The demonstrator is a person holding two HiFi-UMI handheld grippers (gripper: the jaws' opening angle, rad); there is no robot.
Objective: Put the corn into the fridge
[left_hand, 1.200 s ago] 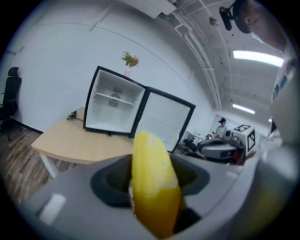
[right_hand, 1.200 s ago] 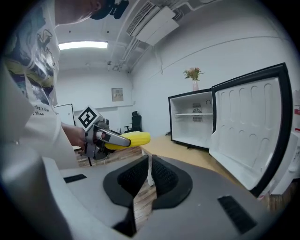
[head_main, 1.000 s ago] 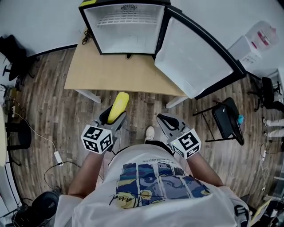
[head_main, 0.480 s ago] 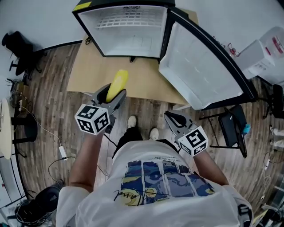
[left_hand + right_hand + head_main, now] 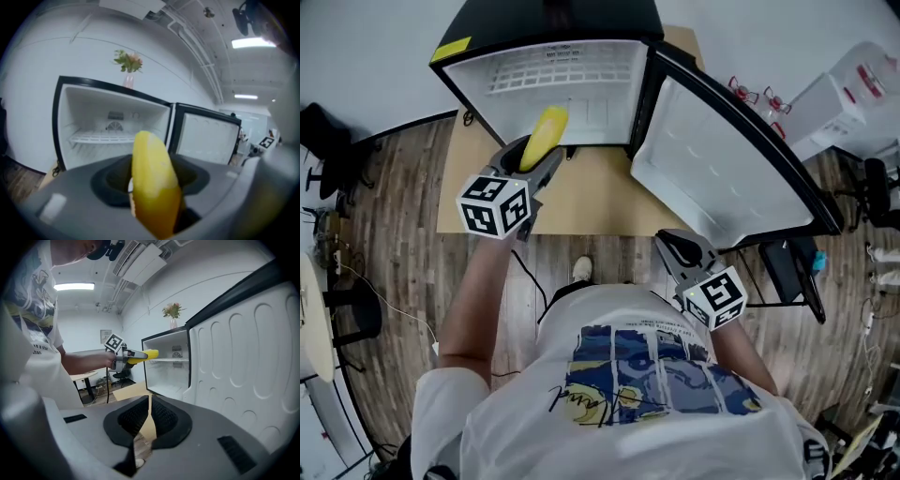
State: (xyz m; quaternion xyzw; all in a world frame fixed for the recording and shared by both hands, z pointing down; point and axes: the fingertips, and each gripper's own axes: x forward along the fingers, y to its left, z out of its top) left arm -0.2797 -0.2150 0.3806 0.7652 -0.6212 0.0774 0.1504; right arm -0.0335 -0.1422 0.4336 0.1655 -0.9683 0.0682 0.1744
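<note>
Yellow corn (image 5: 543,138) sits clamped in the left gripper (image 5: 528,164), the jaws pressing on its lower end while the rounded tip sticks out well past them; in the left gripper view the cob (image 5: 152,183) rises between the grey jaws and points at the open fridge (image 5: 63,122). From the head view the tip lies over the lower front edge of the white compartment (image 5: 553,75); in the right gripper view the corn (image 5: 143,355) is level with the wire shelf (image 5: 171,360) and right at the cabinet's front edge, though whether the tip is already past that edge is hard to judge. The left gripper's marker cube (image 5: 494,207) shows at the end of an outstretched arm.

The fridge stands on a light wooden table (image 5: 581,192); its door (image 5: 712,169) is swung wide to the right, its white moulded inner face showing. The wire shelf (image 5: 101,137) spans the compartment and carries nothing; a small vase of flowers (image 5: 127,70) stands on the fridge's top.

The right gripper (image 5: 682,251) hangs low and near the person's body, well apart from the corn, below the door's edge; its ribbed pads (image 5: 161,416) stand together with only a thin slit between them and grip nothing, the table and floor showing through the slit. Its marker cube (image 5: 715,298) sits just above the person's printed white shirt (image 5: 628,394). Dark plank flooring (image 5: 403,234) surrounds the table; one shoe (image 5: 581,270) shows beneath its near edge.
</note>
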